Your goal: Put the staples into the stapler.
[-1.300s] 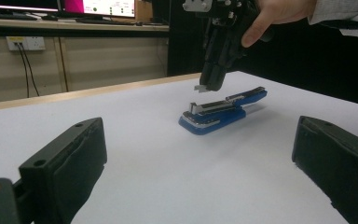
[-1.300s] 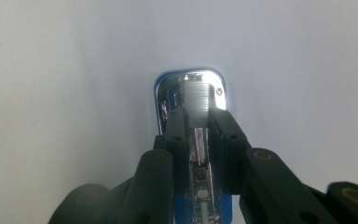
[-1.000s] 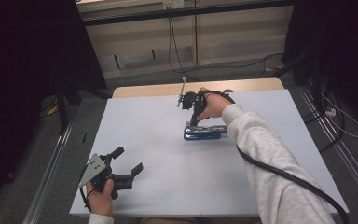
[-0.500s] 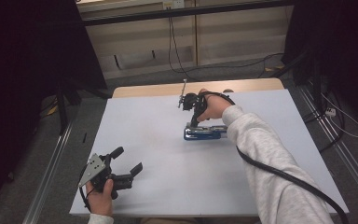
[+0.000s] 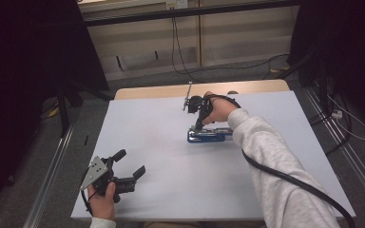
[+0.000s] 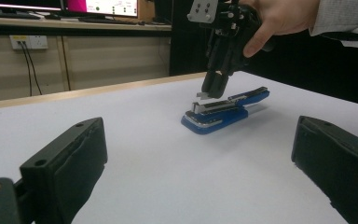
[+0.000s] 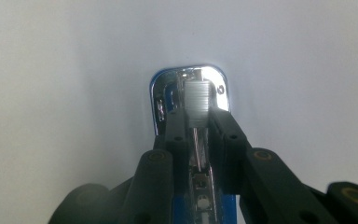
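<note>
A blue stapler point(image 5: 209, 135) with a chrome front lies on the white table right of centre, also seen as the stapler point(image 6: 223, 112) in the left gripper view. My right gripper point(image 5: 198, 126) points down over its front end, shut on a short silver strip of staples point(image 7: 198, 100). The strip point(image 6: 201, 95) hangs just above the stapler's front point(image 7: 189, 79); whether they touch I cannot tell. My left gripper point(image 5: 131, 162) rests at the table's near left corner, jaws wide apart and holding nothing, aimed at the stapler from a distance point(image 6: 199, 149).
The white table top point(image 5: 147, 123) ends in a wooden strip point(image 5: 161, 90) at the far edge. Metal rails point(image 5: 52, 175) run along both sides on the floor. The right gripper's cable point(image 5: 285, 178) trails under the sleeve across the near right.
</note>
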